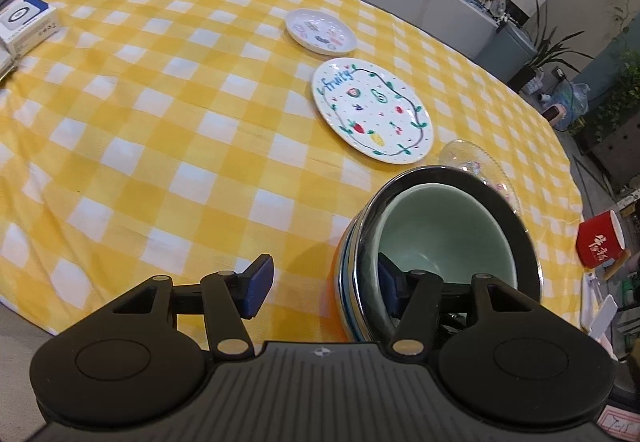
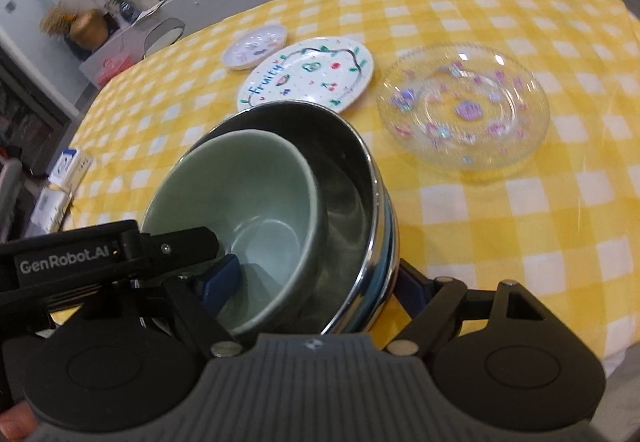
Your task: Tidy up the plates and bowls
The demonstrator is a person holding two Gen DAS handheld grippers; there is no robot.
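Two grippers at one nested stack: left gripper (image 1: 326,292) open astride near rim of green bowl (image 1: 440,234), right gripper (image 2: 316,290) wide around steel bowl (image 2: 344,169); plates beyond, well apart.

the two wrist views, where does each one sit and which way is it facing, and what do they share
Left wrist view: on the left gripper, angled down across the table; its jaws straddle the near wall of the green bowl and steel bowl.
Right wrist view: on the right gripper, angled down at the same stack from its other side; a fingertip shows bottom left.
Shared: both bowls, the Fruity plate, small plate, glass plate, checked cloth.
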